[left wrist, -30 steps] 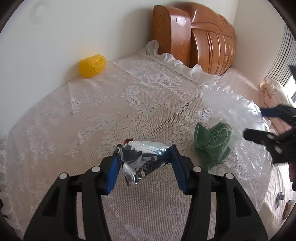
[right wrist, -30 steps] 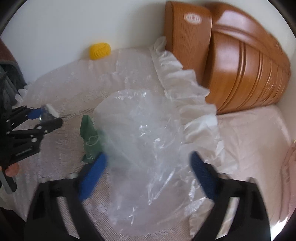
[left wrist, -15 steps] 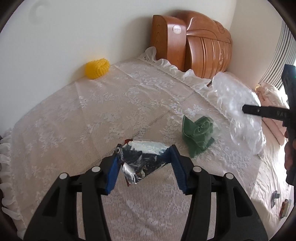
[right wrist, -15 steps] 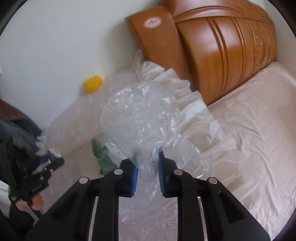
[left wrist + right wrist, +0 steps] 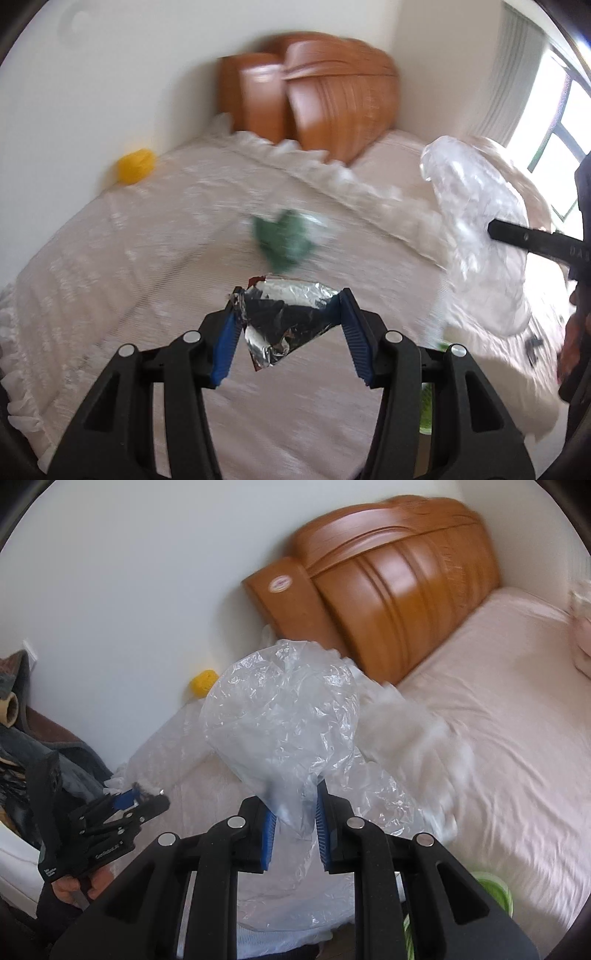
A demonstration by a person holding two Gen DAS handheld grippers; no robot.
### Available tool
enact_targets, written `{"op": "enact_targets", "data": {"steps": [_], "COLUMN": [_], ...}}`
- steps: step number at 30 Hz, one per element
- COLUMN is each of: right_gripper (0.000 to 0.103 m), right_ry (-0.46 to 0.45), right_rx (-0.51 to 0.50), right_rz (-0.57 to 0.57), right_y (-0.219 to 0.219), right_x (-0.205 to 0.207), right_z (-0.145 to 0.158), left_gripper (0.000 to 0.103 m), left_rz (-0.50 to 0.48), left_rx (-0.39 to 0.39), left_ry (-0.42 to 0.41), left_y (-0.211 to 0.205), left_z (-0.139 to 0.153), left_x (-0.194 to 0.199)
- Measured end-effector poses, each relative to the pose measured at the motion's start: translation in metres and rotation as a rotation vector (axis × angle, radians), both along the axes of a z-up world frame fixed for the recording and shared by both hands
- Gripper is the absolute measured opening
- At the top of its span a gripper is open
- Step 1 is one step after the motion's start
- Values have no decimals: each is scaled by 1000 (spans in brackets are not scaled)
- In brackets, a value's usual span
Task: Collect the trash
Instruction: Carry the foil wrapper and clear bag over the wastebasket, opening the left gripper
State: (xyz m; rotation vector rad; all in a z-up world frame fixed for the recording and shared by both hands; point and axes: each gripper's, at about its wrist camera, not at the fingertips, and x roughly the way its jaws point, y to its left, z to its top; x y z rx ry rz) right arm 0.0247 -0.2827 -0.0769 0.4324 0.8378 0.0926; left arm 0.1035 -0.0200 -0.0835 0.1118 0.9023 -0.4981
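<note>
Change: the left tongs (image 5: 286,325) have lifted and pulled back from the lace-covered counter (image 5: 147,236); a second ago the green wrapper (image 5: 282,236) lay just beside the foil, and now it sits farther off. The view is blurred with motion.
Bag: the right tongs (image 5: 293,830), spread wide around the clear plastic bag (image 5: 280,716) a second ago, are now clamped on its lower folds and hold it raised, off the lace.
Meaning: two pieces are in hand at once; I judge the carry to a bin comes next. A green rim (image 5: 495,890) at the right view's bottom edge may be that bin, though I cannot tell.
Left tongs: pressed against both sides of the crumpled foil wrapper (image 5: 280,317), which hangs between the pads.
Left behind: green wrapper and a yellow foam net (image 5: 135,170) by the wall.
Pose: both tools point toward the wooden headboard (image 5: 388,590), right one angled upward.
</note>
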Motion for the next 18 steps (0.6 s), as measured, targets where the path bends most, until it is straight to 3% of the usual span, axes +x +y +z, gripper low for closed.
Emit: {"op": "enact_targets", "data": {"steps": [12,18], "right_gripper": [20,20], "right_ry": [114,125], "right_rx": [-26,-17], "right_rz": [-356,-511], "right_y": [-48,-78], "right_x": [-185,-236], "right_z": [-18,-21], "left_gripper": [50,50], "left_rz": [-482,-662], "left_rx": [-1,9], "left_ry": [42,52], "left_y": [-136,-197], "left_z": [-6,-10], "left_x": [-110,-148]}}
